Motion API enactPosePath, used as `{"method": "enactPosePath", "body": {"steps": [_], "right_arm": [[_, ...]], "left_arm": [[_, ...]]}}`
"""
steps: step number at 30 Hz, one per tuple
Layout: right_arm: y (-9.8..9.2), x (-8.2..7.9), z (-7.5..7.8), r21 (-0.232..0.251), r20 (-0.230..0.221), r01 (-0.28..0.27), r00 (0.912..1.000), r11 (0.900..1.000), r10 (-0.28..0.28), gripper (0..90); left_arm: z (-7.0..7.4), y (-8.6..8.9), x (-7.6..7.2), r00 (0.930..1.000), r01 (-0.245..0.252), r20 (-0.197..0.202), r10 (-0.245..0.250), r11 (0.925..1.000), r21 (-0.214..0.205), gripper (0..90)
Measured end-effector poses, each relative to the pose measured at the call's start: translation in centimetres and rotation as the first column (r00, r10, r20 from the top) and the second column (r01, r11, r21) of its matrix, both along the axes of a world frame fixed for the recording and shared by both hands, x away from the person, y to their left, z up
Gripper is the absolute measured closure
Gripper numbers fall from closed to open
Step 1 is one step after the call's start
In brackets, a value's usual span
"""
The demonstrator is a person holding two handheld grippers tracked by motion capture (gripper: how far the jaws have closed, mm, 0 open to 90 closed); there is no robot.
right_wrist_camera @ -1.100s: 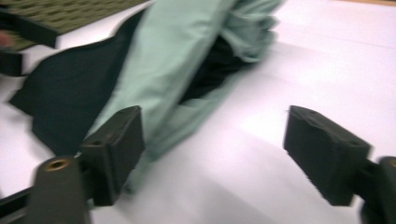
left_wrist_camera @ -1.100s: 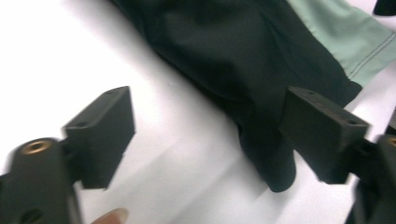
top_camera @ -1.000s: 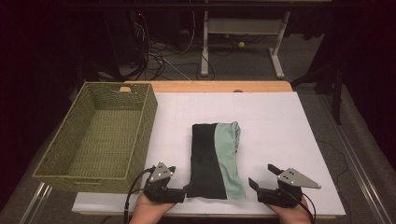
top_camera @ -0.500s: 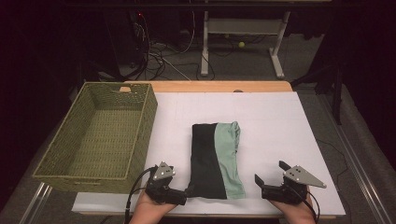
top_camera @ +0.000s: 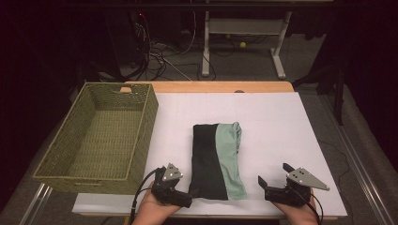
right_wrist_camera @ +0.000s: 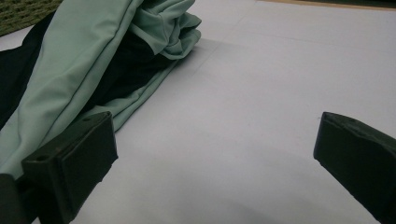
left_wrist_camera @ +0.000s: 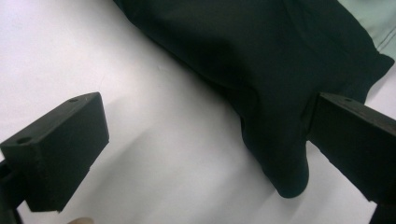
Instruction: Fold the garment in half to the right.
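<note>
A folded garment [top_camera: 218, 161], black on its left half and mint green on its right, lies flat on the white table top [top_camera: 281, 126]. My left gripper [top_camera: 185, 197] sits at the garment's near left corner. Its jaws have just opened wide, and the black corner [left_wrist_camera: 285, 154] lies between them beside the right-hand fingertip [left_wrist_camera: 355, 135], not pinched. My right gripper [top_camera: 273, 174] rests right of the near green edge. Its jaws have also just opened wide, with bare table between them [right_wrist_camera: 215, 144]. The green fold [right_wrist_camera: 70, 84] lies beside its left fingertip [right_wrist_camera: 74, 154].
A woven green basket [top_camera: 141, 136] stands empty on the table's left side, close to my left gripper. Bare white table stretches behind and to the right of the garment. The near table edge runs just under both hands.
My right gripper has drawn slightly to the right, away from the green edge. The left gripper and the garment have kept their places.
</note>
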State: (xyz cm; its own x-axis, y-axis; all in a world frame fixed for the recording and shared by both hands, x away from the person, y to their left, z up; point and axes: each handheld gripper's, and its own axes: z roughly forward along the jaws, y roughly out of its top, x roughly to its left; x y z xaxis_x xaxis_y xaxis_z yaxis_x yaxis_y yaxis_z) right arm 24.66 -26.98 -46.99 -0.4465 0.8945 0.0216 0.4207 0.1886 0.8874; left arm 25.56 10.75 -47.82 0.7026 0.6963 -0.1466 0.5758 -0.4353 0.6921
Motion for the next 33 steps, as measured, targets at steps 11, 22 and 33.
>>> {"method": "enactPosePath", "body": {"steps": [11, 22, 33], "right_arm": [[-0.3, 0.0, 0.0, -0.009, 0.012, -0.018, 0.9998, 0.9998, 0.019, 0.0], [-0.2, 0.1, 0.0, 0.002, 0.010, -0.038, 0.9992, 0.9993, 0.038, 0.0], [-0.1, 0.6, -0.2, -0.005, -0.003, -0.047, 0.9989, 0.9989, 0.047, 0.0]], "left_arm": [[-0.5, -1.4, 0.0, 1.0000, 0.006, -0.007, -0.005, 0.9956, 0.094, 0.0], [-0.3, -1.6, -0.4, 0.9989, 0.017, -0.046, -0.010, 0.9875, 0.157, 0.0], [0.4, -2.2, -0.1, 0.9955, 0.045, -0.092, -0.026, 0.9763, 0.212, 2.5]]}}
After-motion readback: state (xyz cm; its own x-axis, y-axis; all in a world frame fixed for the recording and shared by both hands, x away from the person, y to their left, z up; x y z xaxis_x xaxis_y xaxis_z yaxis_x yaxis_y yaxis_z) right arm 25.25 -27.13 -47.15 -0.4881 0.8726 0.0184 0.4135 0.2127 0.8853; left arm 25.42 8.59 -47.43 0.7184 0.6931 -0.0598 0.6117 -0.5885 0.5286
